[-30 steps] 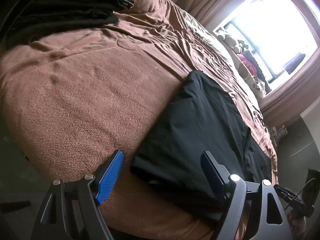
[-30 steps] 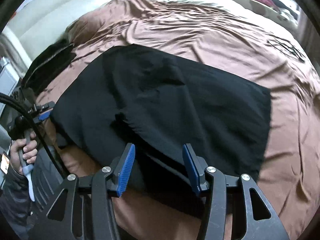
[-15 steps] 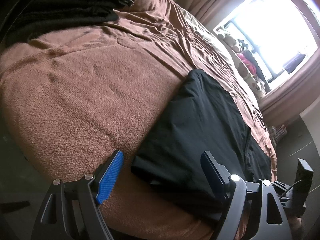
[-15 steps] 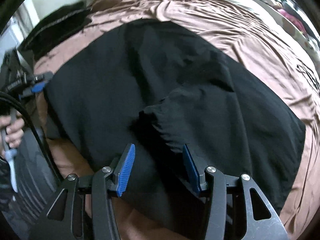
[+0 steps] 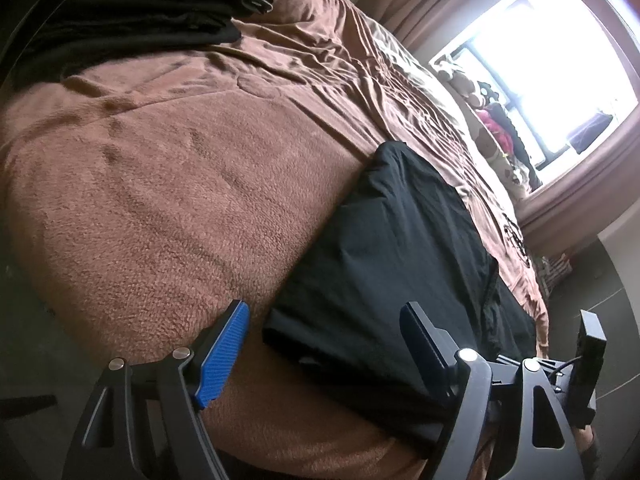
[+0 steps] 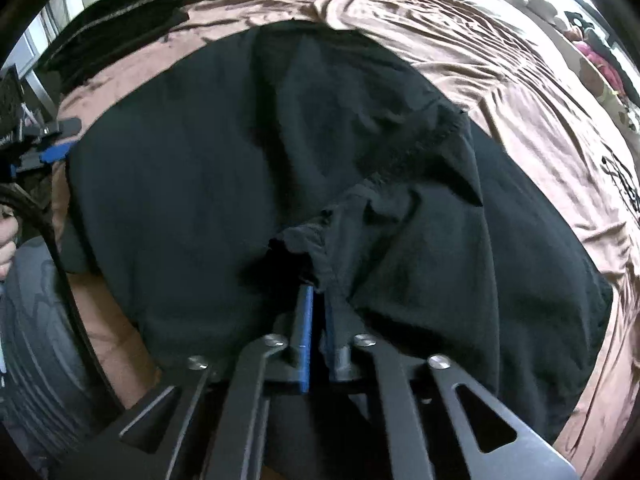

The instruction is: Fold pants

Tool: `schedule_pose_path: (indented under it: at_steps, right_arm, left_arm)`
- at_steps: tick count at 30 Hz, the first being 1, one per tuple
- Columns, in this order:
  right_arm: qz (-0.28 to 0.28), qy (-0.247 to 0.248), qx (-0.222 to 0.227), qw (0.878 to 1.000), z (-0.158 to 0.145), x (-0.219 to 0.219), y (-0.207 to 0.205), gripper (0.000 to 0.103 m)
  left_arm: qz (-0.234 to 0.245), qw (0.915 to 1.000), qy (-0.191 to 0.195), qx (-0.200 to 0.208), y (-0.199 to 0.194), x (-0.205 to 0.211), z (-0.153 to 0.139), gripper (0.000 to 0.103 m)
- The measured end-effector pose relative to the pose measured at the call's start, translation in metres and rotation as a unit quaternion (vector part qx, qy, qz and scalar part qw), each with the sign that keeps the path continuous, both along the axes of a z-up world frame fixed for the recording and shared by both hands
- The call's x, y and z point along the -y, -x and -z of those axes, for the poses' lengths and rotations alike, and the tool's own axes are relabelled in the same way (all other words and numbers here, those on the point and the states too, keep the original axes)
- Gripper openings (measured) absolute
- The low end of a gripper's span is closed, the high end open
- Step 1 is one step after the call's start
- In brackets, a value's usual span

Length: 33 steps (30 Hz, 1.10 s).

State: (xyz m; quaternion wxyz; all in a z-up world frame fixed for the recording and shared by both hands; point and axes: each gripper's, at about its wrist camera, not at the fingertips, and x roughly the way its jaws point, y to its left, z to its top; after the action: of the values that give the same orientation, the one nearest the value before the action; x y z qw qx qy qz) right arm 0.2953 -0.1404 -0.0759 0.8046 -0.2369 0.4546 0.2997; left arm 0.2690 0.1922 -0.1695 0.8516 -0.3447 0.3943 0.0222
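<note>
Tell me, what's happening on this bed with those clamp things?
A person is folding black pants spread on a brown blanket, with a two-finger gripper in each hand. The right gripper has just been closing and now pinches a gathered edge of the pants near the bed's front edge. The left gripper hangs open at another corner of the pants, its fingers apart and not gripping. A pile of dark clothes sits further up the bed.

Both wrist views close, downward, sharing pants [image 5: 400, 240].
</note>
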Motion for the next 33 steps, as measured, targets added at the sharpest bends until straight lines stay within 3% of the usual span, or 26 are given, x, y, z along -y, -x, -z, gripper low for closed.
schedule_pose_path:
  at_steps: [7,17,26,33]
  right_arm:
    - [0.038,-0.071,0.002,0.997,-0.035,0.04,-0.01,0.0]
    - [0.12,-0.165,0.001,0.979,-0.063,0.114,-0.033,0.0]
    - [0.211,-0.26,-0.014,0.942,-0.065,0.194,-0.046,0.0]
    - [0.265,-0.298,-0.026,0.917,-0.055,0.232,-0.054,0.0]
  left_arm:
    - [-0.01,0.9999,-0.004,0.007,0.004,0.0,-0.004,0.078]
    - [-0.015,0.9999,-0.002,0.007,0.006,-0.001,-0.003,0.078]
    - [-0.018,0.9998,0.001,0.013,0.009,-0.002,-0.005,0.078]
    - [-0.018,0.9998,0.0,0.01,0.009,-0.002,-0.005,0.078]
